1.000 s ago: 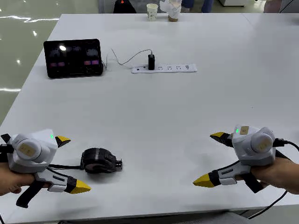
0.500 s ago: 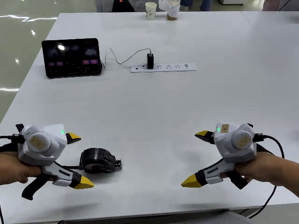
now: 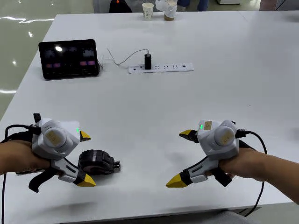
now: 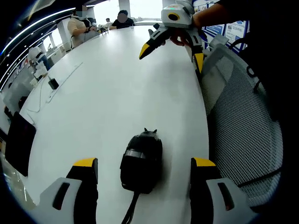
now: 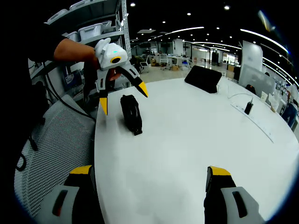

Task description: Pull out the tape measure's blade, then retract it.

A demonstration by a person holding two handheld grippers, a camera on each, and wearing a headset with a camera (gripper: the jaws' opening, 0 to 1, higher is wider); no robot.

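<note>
The left gripper [image 3: 85, 158] is spread wide and holds nothing. Its jaws stand on either side of the black tape measure [image 3: 97, 162], which lies on the white table [image 3: 154, 102] near the front edge without touching them. The right gripper [image 3: 180, 157] is also wide open and empty, well apart to the right, and a tablet [image 3: 68, 59] and a power strip [image 3: 161, 68] lie farther back.

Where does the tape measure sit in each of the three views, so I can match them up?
Head view: tape measure at lower left, between the jaws of the left claw.
Left gripper view: tape measure at low centre, between that claw's open jaws.
Right gripper view: tape measure at upper left, just below the left claw.
Shared landmark: the black tablet, at the left edge in the left gripper view and above centre in the right gripper view.
</note>
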